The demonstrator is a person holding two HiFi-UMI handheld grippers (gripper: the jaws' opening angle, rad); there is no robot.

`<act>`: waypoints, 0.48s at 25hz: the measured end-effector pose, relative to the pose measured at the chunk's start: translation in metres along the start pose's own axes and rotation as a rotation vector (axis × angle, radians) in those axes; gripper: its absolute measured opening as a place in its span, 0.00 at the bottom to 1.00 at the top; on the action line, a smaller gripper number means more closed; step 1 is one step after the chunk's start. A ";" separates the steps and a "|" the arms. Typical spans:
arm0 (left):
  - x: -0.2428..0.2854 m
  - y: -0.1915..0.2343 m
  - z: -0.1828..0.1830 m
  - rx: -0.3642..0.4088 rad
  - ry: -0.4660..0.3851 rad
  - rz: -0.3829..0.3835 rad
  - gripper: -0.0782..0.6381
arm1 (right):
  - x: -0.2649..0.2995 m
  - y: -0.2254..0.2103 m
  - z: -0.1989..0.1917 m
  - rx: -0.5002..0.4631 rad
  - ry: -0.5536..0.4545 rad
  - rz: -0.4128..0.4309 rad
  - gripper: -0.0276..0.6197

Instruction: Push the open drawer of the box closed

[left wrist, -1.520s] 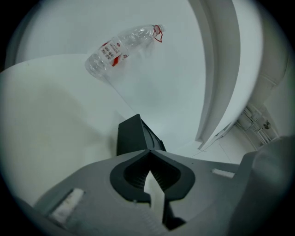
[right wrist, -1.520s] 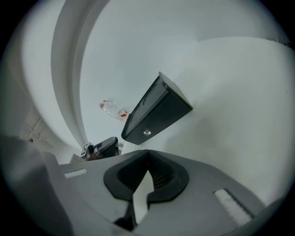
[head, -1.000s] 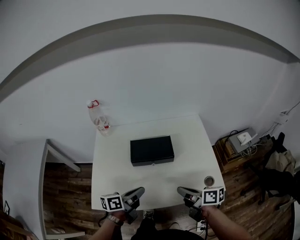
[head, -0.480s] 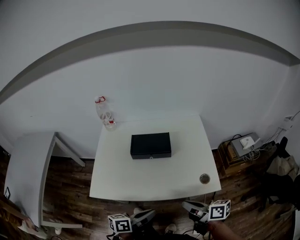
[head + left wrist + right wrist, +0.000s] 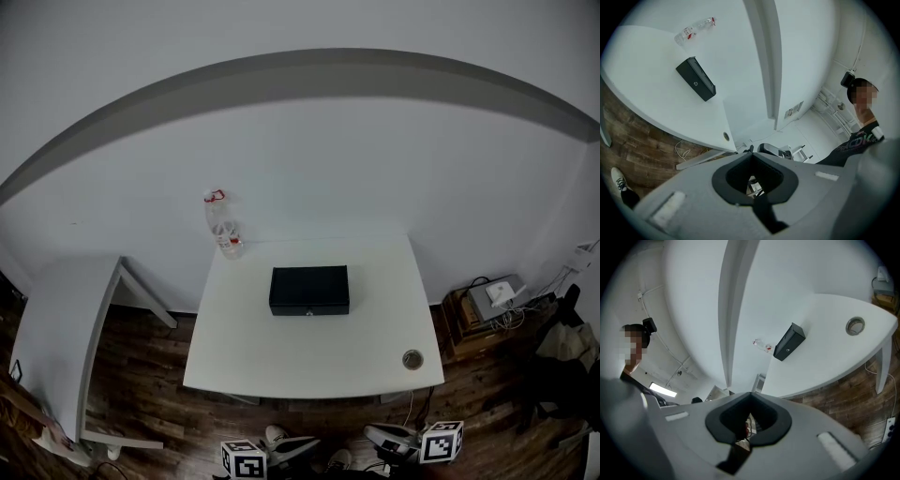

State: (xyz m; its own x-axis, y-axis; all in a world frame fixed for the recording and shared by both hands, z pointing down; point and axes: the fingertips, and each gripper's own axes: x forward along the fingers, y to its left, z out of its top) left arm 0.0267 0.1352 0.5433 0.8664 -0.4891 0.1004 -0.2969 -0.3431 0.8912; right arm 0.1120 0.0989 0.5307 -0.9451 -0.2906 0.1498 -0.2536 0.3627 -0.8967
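I am holding the left hand-held gripper (image 5: 305, 444) and the right hand-held gripper (image 5: 375, 433) with jaws pressed together, empty, off the near edge of the bench (image 5: 281, 361). The box (image 5: 309, 290) is sitting mid-bench, well apart, its drawer looking nearly flush. Pushing hard, I am risking sliding the whole box toward the bottle (image 5: 225, 230).
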 end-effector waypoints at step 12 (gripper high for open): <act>-0.011 -0.004 -0.003 0.002 -0.010 0.003 0.11 | 0.001 0.016 -0.017 0.020 -0.014 0.014 0.05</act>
State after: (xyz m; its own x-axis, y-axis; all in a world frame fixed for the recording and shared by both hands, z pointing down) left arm 0.0194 0.1441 0.5400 0.8617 -0.4978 0.0985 -0.3002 -0.3436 0.8898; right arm 0.1033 0.1192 0.5232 -0.9455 -0.2978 0.1316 -0.2361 0.3490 -0.9069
